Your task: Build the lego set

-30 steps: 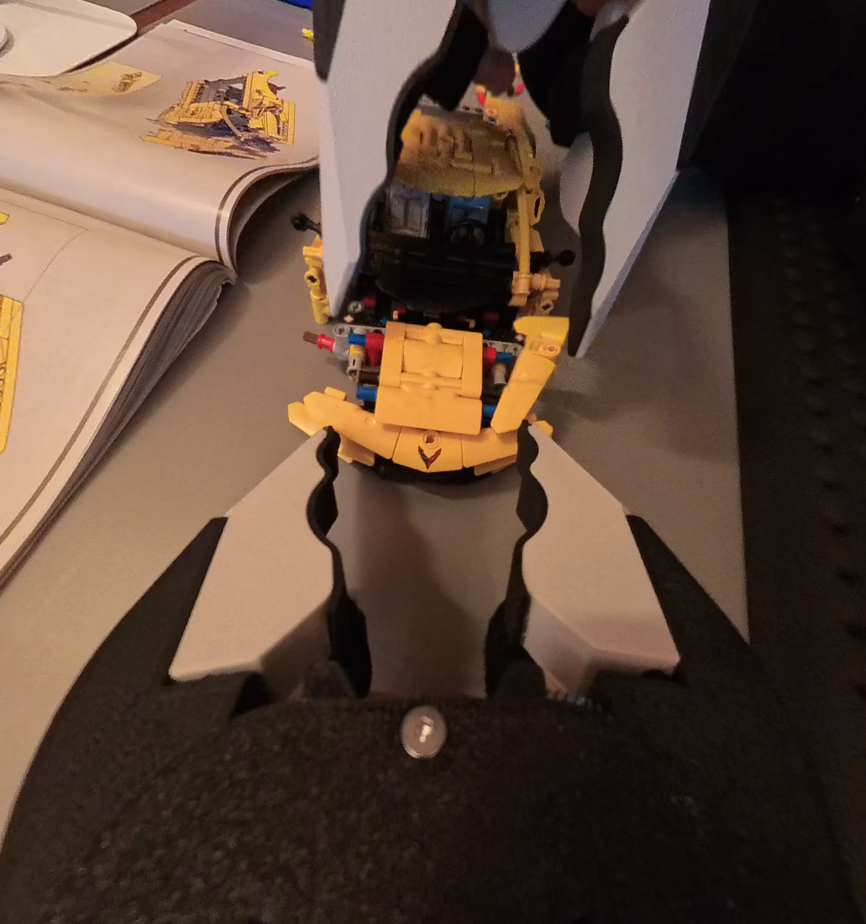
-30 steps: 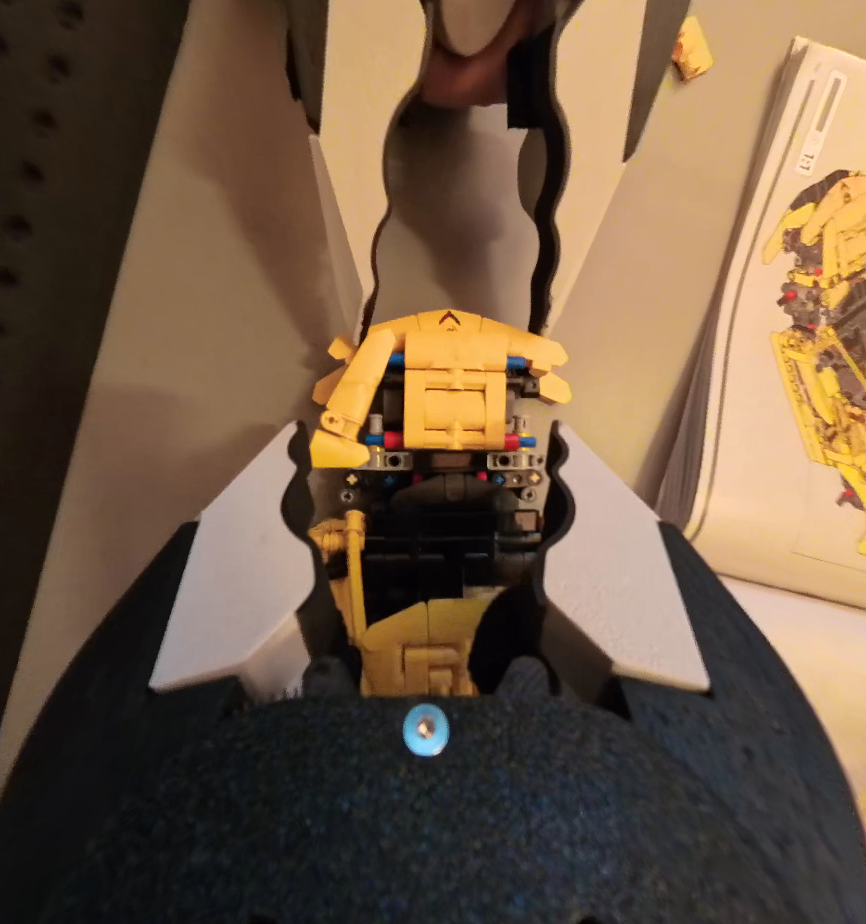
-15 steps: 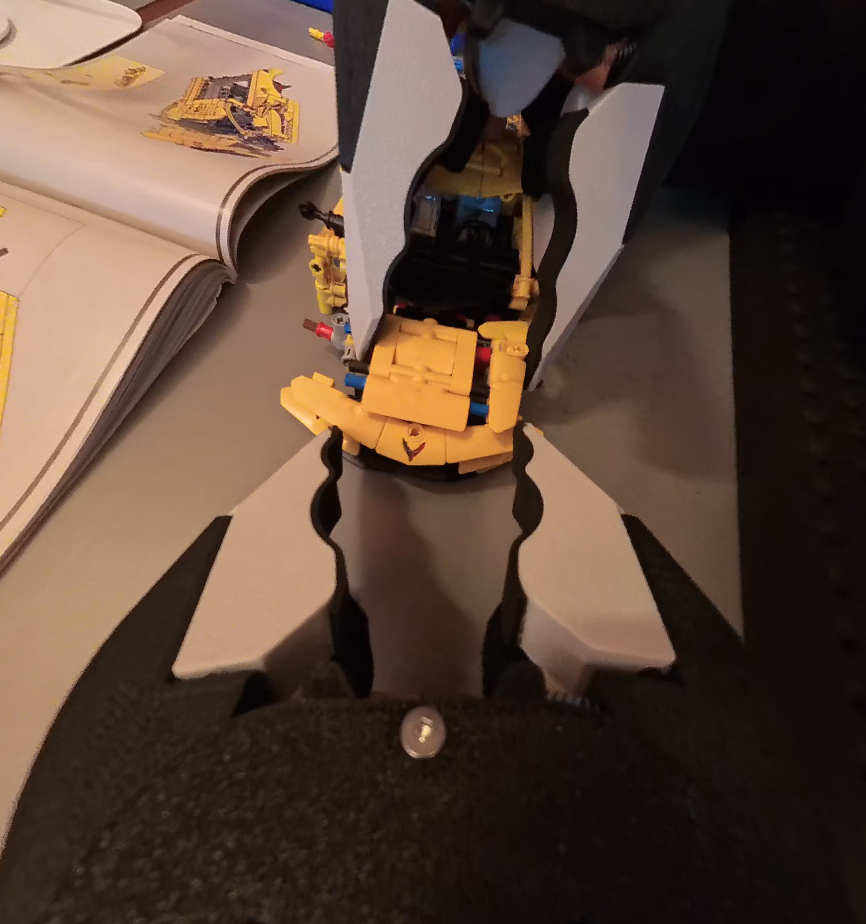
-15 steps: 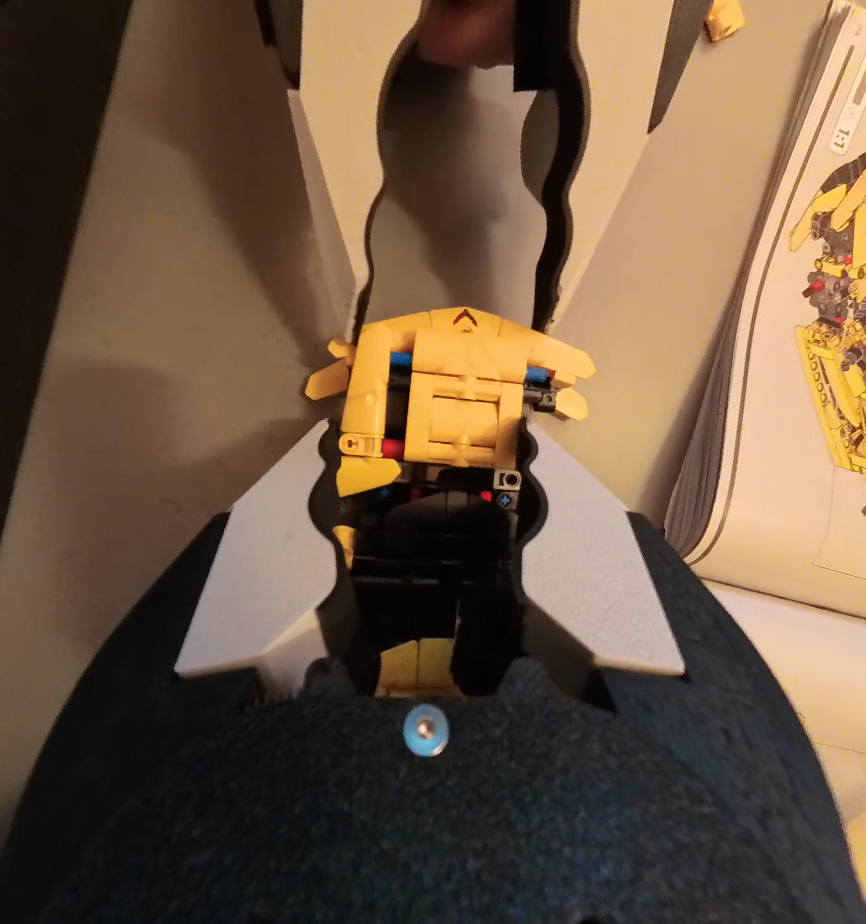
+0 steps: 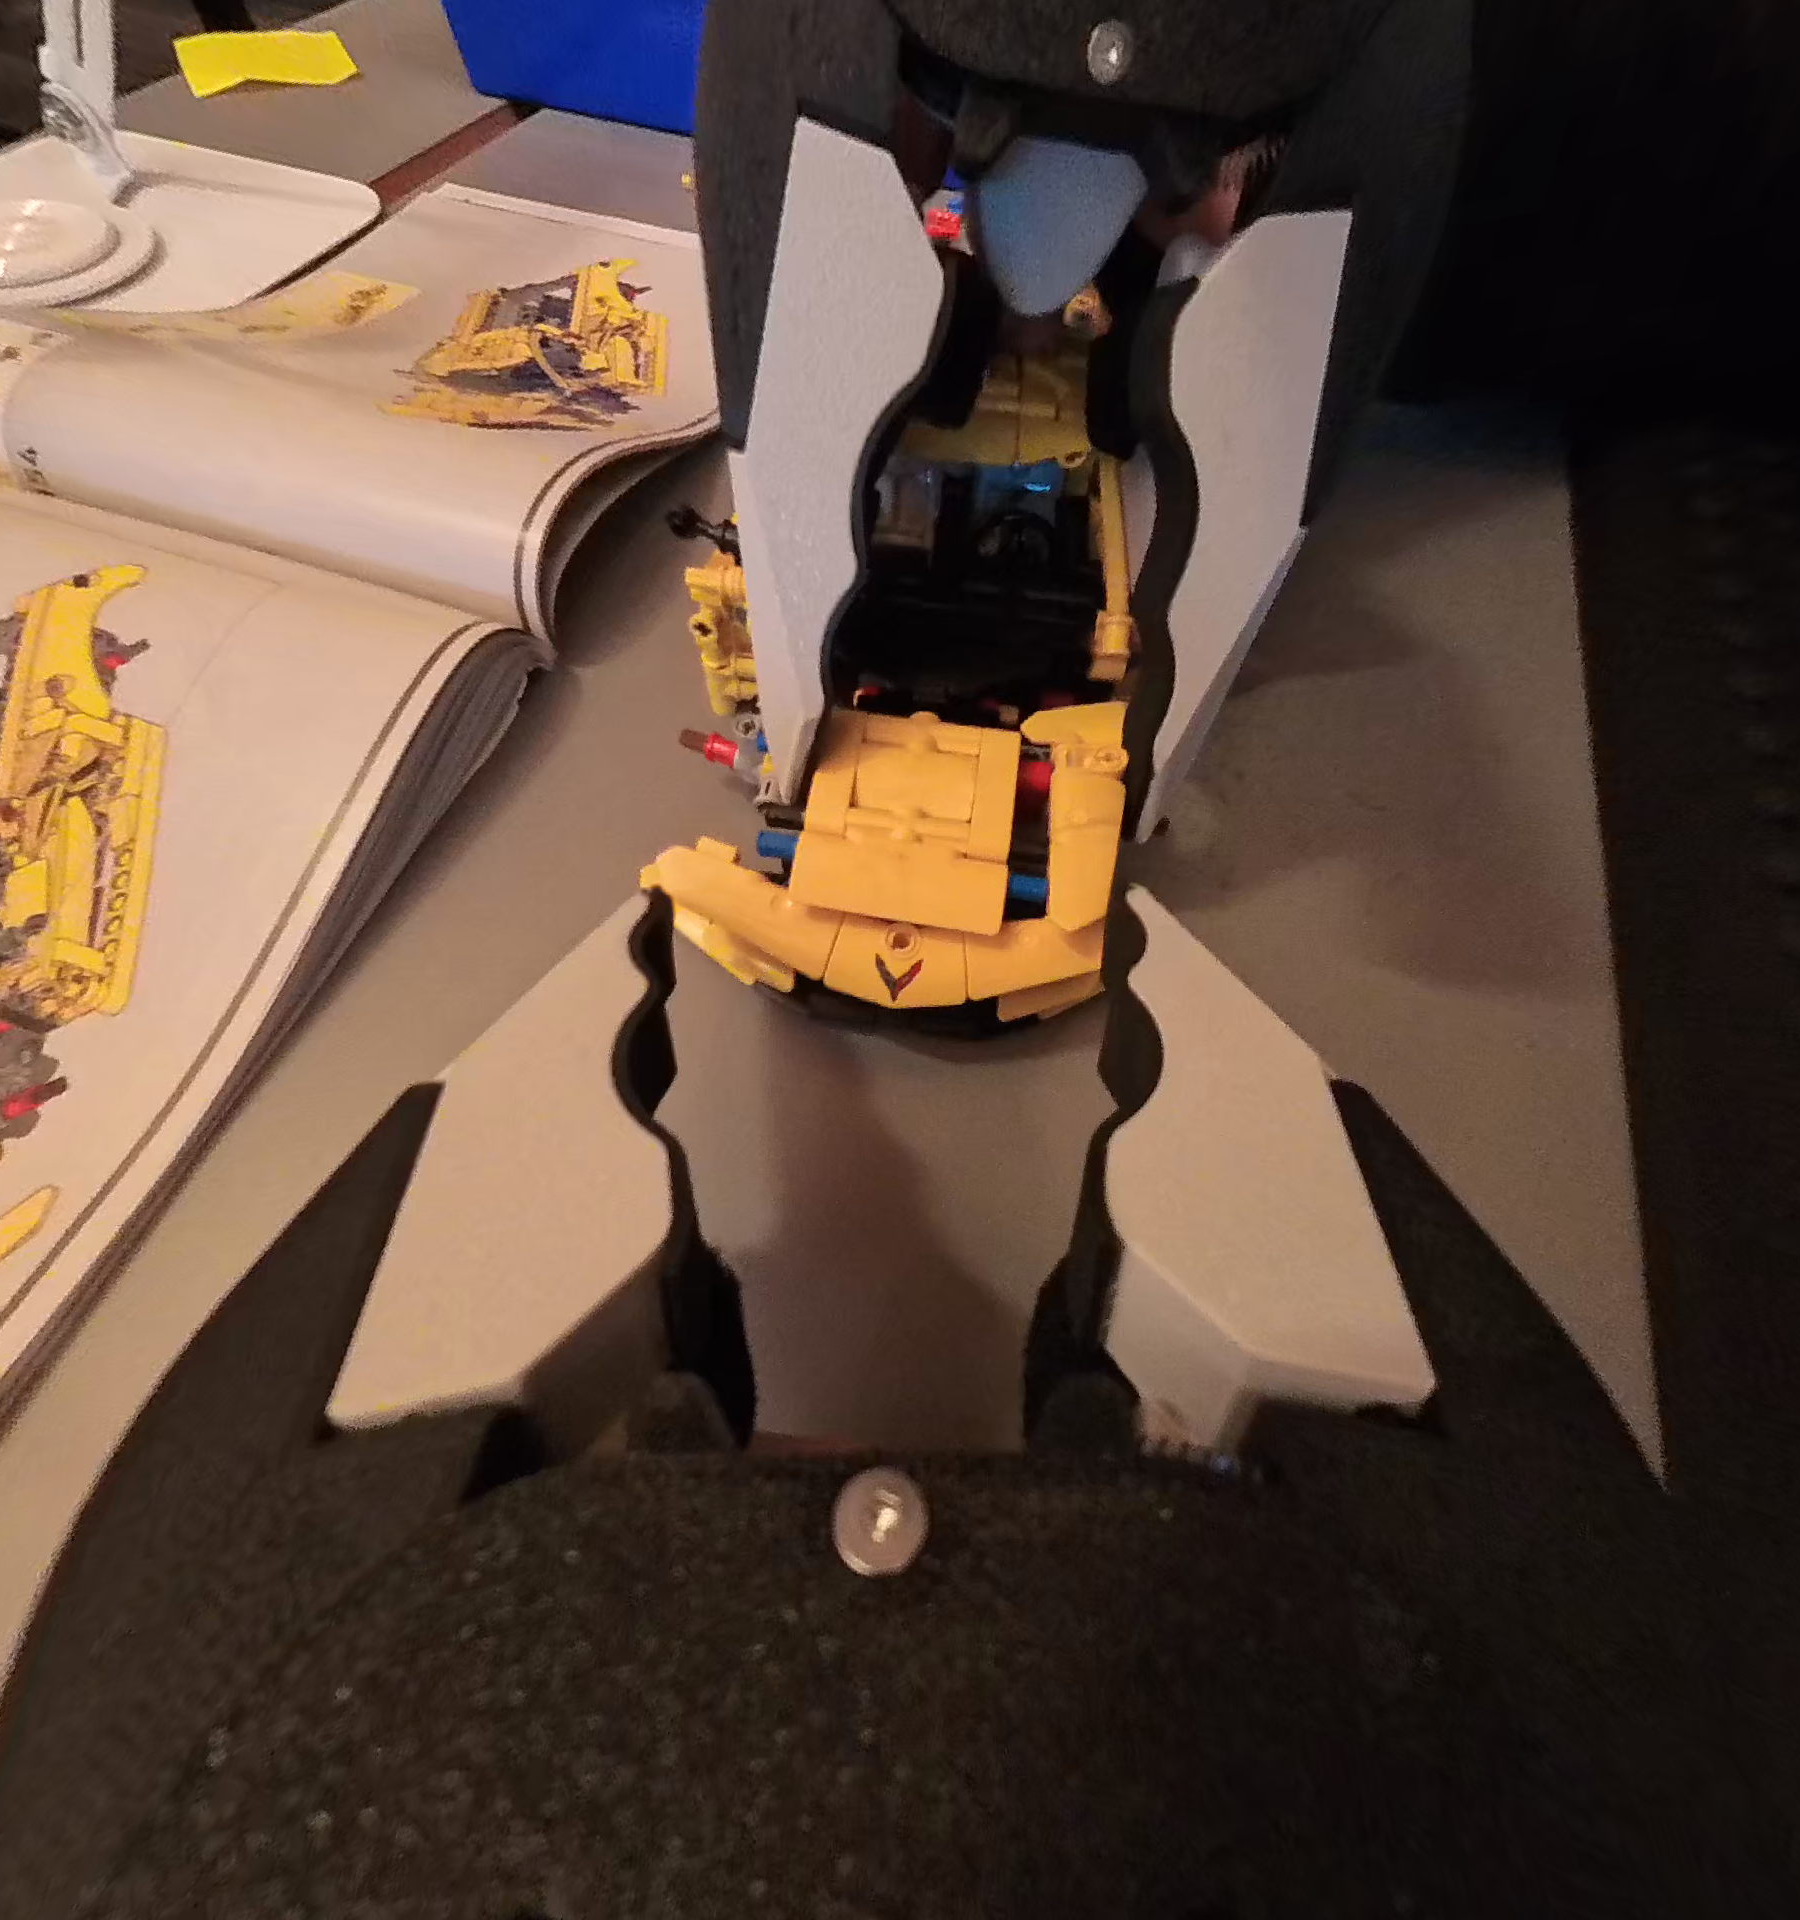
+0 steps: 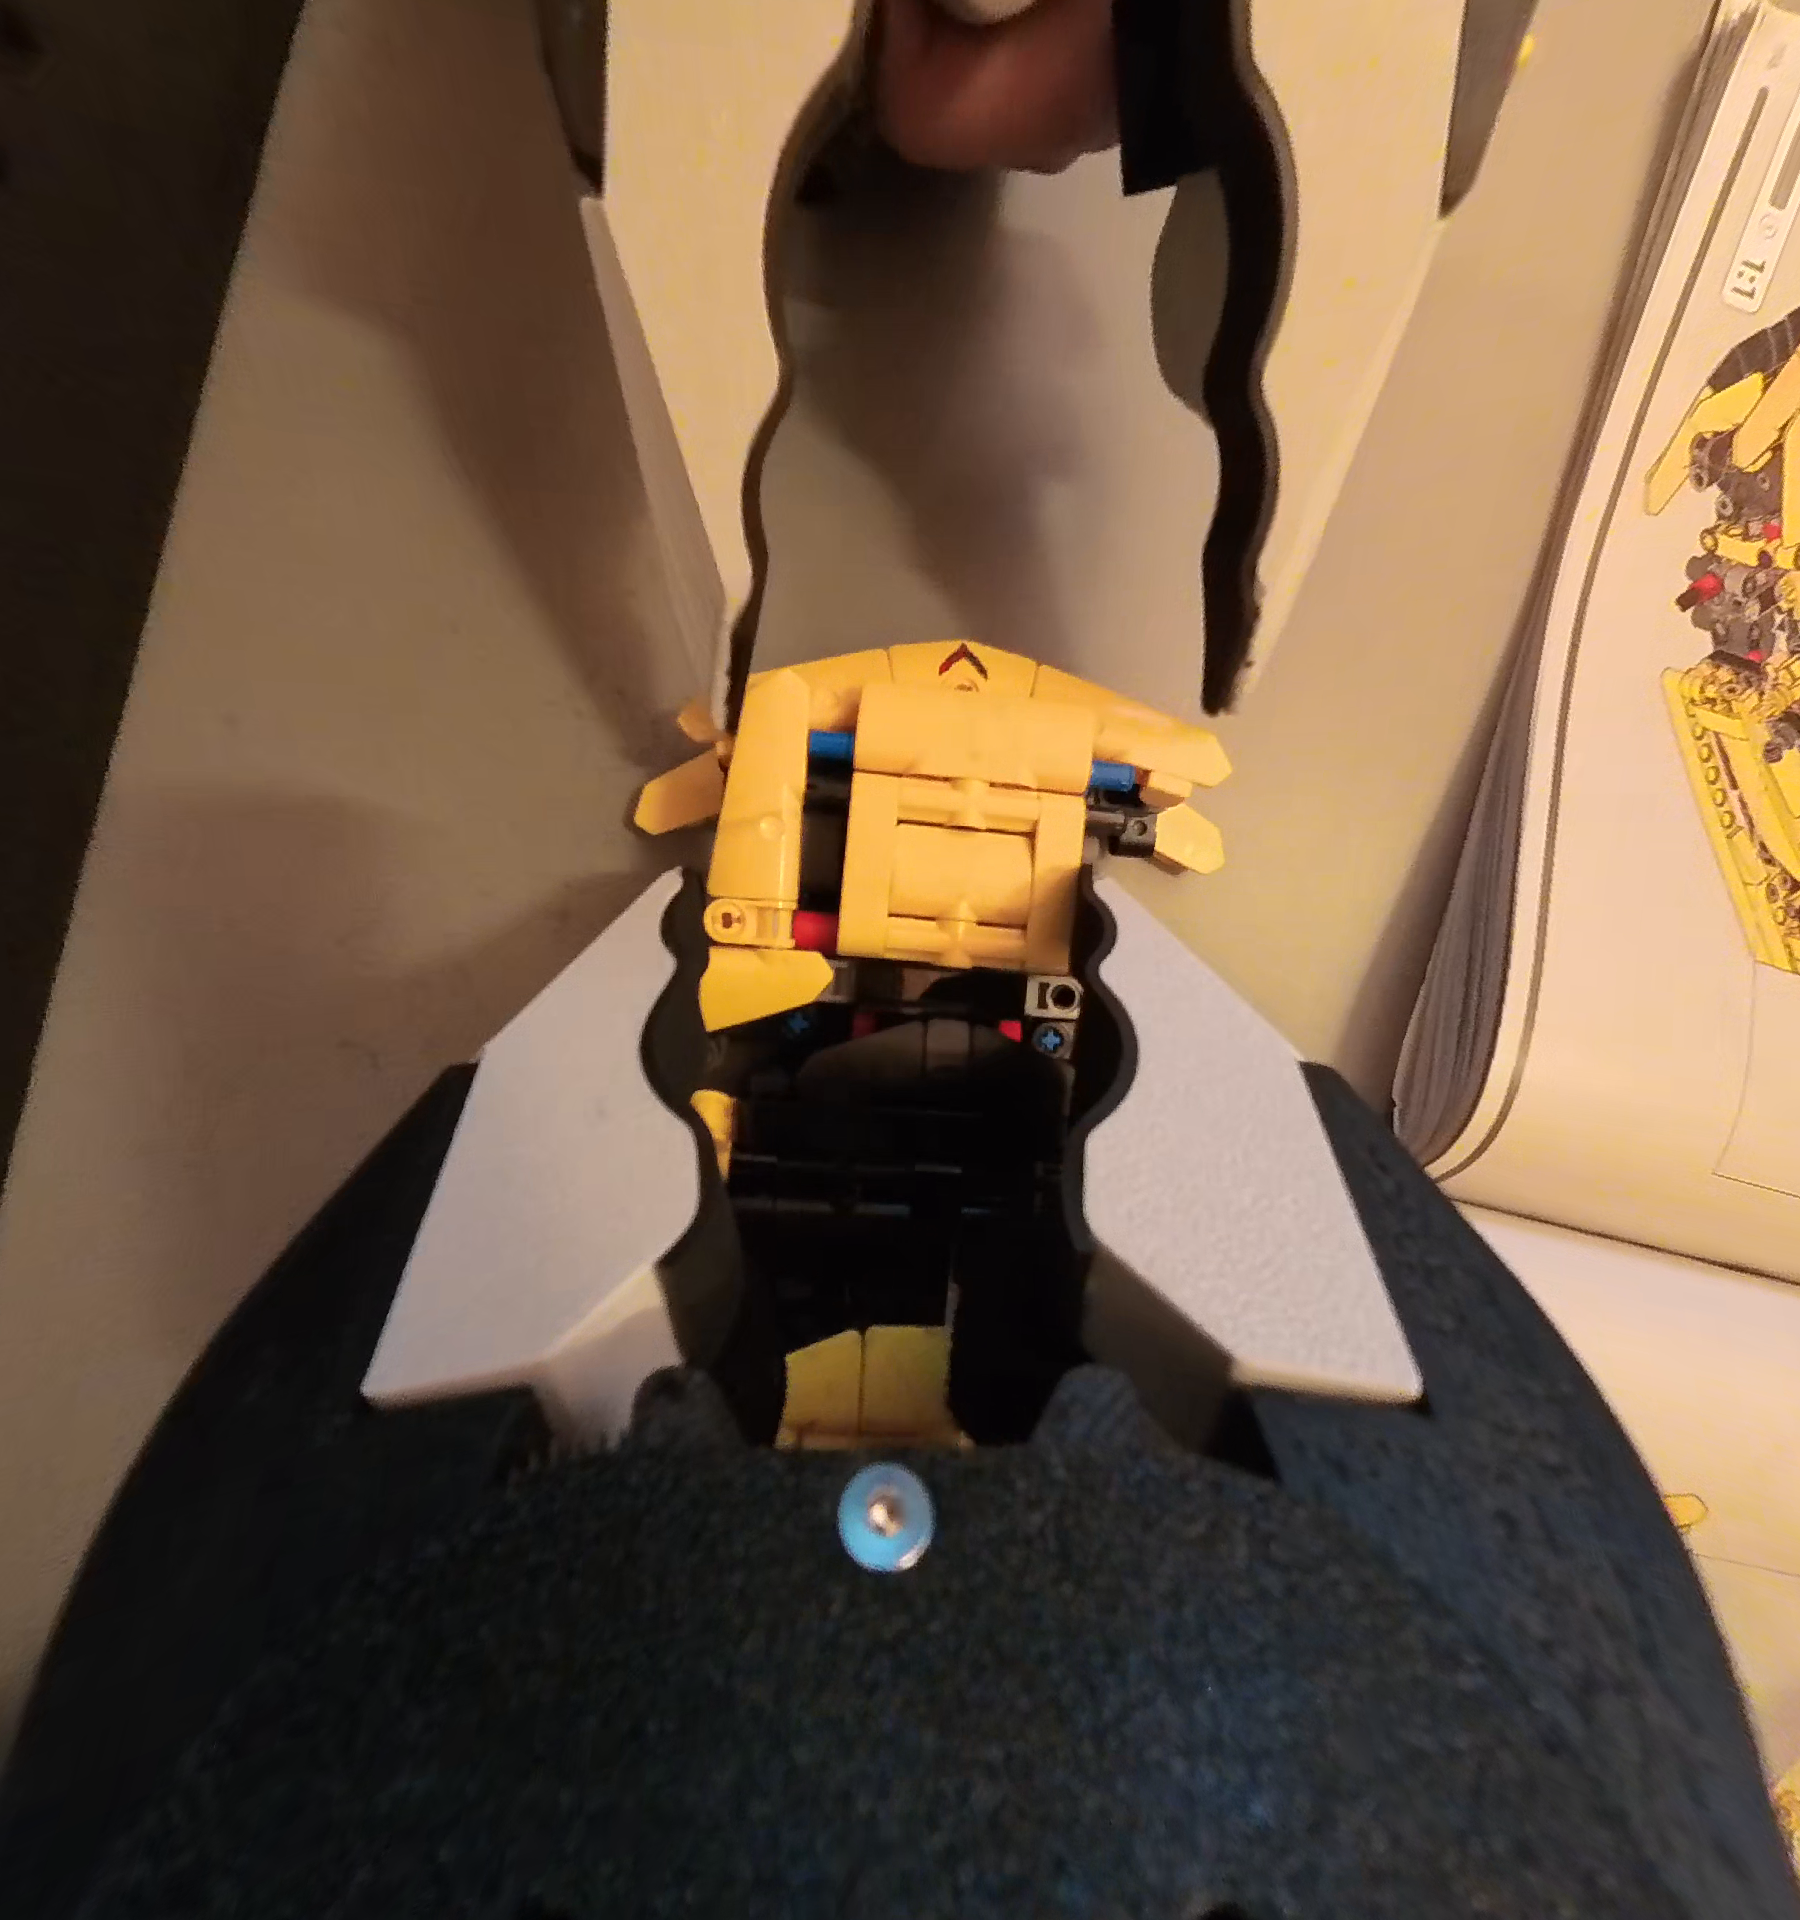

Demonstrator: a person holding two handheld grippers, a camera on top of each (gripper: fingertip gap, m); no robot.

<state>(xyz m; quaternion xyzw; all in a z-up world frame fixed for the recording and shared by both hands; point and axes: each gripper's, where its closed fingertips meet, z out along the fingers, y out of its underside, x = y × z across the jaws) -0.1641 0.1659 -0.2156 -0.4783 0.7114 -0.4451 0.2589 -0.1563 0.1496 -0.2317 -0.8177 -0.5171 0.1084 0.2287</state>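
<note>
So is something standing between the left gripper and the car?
Nothing visible does. The left gripper is open, its fingertips flank the nose of the car, and only bare table lies between its fingers.

The scene is covered by two wrist cameras set facing each other across a grey table (image 5: 1395,727). From the left wrist view, the yellow lego car (image 5: 917,883) is seen nose-on, close beyond the left gripper (image 5: 891,914), with the right gripper (image 5: 963,800) opposite. From the right wrist view, the car (image 6: 937,831) is looked down on from its rear, very near, within the right gripper (image 6: 891,914), the left gripper (image 6: 979,675) beyond. The car, both grippers and an open instruction booklet (image 5: 252,727) (image 6: 1654,727) are shared by both views.
</note>
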